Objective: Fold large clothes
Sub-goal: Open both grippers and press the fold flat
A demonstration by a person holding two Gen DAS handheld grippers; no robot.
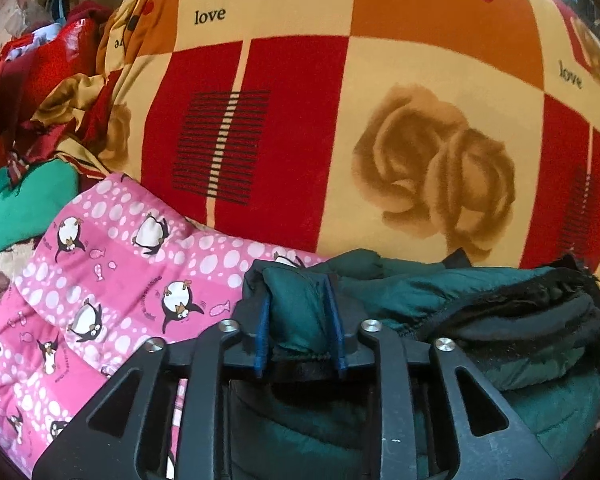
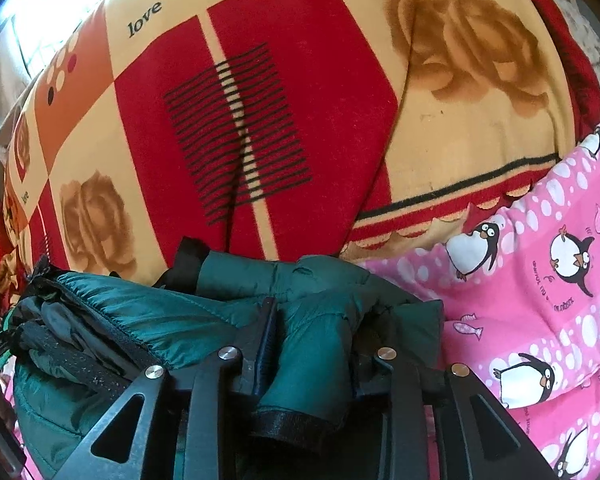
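Observation:
A dark green padded jacket (image 1: 440,292) with black lining lies bunched on a pink penguin quilt (image 1: 112,280). My left gripper (image 1: 298,292) is shut on a fold of the green jacket, the fabric pinched between its blue pads. In the right wrist view the same jacket (image 2: 148,312) fills the lower left. My right gripper (image 2: 320,320) is shut on another thick fold of the jacket; its right finger is mostly hidden by fabric. The jacket's black zipper edge (image 2: 108,336) runs along the left.
A large blanket (image 1: 340,120) in red, orange and cream with roses and "love" print rises behind the jacket. A heap of red, gold and green clothes (image 1: 40,120) lies at the left. The pink quilt (image 2: 540,300) spreads to the right in the right wrist view.

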